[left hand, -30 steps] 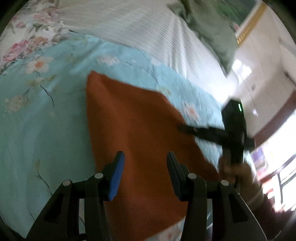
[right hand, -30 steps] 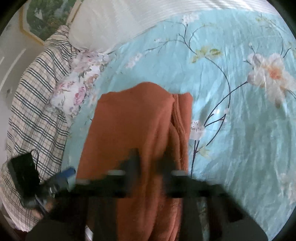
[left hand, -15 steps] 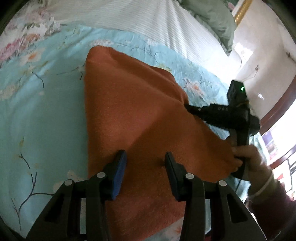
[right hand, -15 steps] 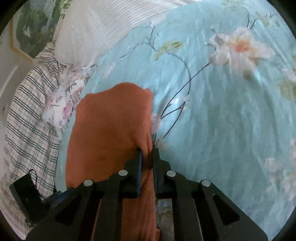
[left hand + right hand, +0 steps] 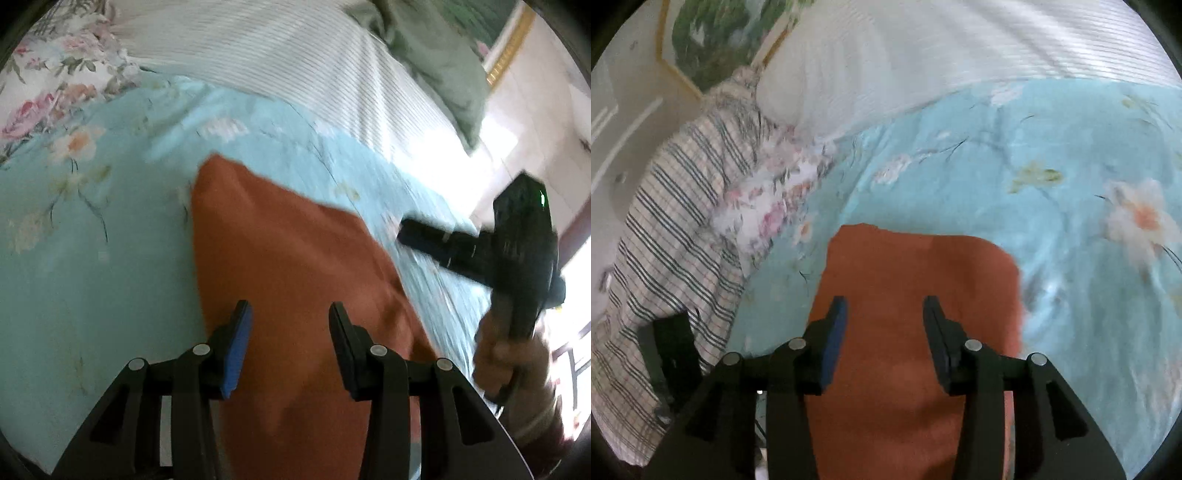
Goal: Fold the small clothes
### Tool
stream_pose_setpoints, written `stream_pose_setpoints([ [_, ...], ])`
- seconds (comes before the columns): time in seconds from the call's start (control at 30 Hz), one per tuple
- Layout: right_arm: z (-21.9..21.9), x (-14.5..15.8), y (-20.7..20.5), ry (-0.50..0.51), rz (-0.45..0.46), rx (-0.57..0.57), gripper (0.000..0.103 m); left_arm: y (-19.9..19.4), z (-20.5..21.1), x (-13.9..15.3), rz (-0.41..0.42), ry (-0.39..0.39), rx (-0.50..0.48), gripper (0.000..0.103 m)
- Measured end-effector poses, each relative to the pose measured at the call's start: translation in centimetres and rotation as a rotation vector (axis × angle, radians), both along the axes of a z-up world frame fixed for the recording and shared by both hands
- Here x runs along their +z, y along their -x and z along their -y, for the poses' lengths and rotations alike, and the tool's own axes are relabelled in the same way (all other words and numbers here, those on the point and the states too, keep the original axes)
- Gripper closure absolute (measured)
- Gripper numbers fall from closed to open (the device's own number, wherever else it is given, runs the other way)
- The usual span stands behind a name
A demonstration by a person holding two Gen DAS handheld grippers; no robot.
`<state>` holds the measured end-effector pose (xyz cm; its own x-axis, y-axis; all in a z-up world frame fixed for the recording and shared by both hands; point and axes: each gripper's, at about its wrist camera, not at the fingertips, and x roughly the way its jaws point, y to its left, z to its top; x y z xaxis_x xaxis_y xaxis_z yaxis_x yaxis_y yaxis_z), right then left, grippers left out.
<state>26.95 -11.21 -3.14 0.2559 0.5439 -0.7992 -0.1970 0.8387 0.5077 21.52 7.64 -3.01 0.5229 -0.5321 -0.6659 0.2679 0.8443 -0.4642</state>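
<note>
Rust-orange terry cloth (image 5: pixel 295 280), a small flat garment or towel, lies spread on the light-blue floral quilt (image 5: pixel 92 266), filling the lower centre of both wrist views. In the right wrist view the same orange cloth (image 5: pixel 916 288) shows a nearly straight far edge and a rounded corner at the right of the frame.

Above it, the left gripper (image 5: pixel 288 325) has its jaws spread wide, the blue-padded finger (image 5: pixel 236 350) on one side and the black finger on the other, with bare cloth showing in the gap between them. Nothing is pinched; whether the tips touch the fabric cannot be told. The right gripper (image 5: pixel 884 321) is likewise released, its jaws wide apart over the near half of the cloth and gripping nothing.

In the left wrist view the right gripper appears again at the right of the frame, blurred, over the quilt just past the cloth's right edge, with the person's hand (image 5: pixel 506 354) wrapped around its black handle.

Beyond the quilt, a white striped sheet (image 5: pixel 280 55) crosses the top of the frame, and a grey-green pillow (image 5: pixel 436 62) sits at upper right. A checked plaid fabric (image 5: pixel 676 221) bunches at the left of the right wrist view, beneath a gold-framed green picture (image 5: pixel 720 40) on the wall.
</note>
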Motion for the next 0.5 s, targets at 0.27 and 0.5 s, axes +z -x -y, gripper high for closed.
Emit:
stream_pose_setpoints([
  [0.27,3.7,-8.0,-4.0,0.099,-0.083,-0.181,0.103,-8.7,0.6,-4.7,-0.172,-0.064,0.054,0.091],
  [0.5,3.4,-6.0,-3.2,0.1,-0.06,-0.148,0.1,-7.1,0.3,-3.5,-0.147,-0.067,0.061,0.092],
])
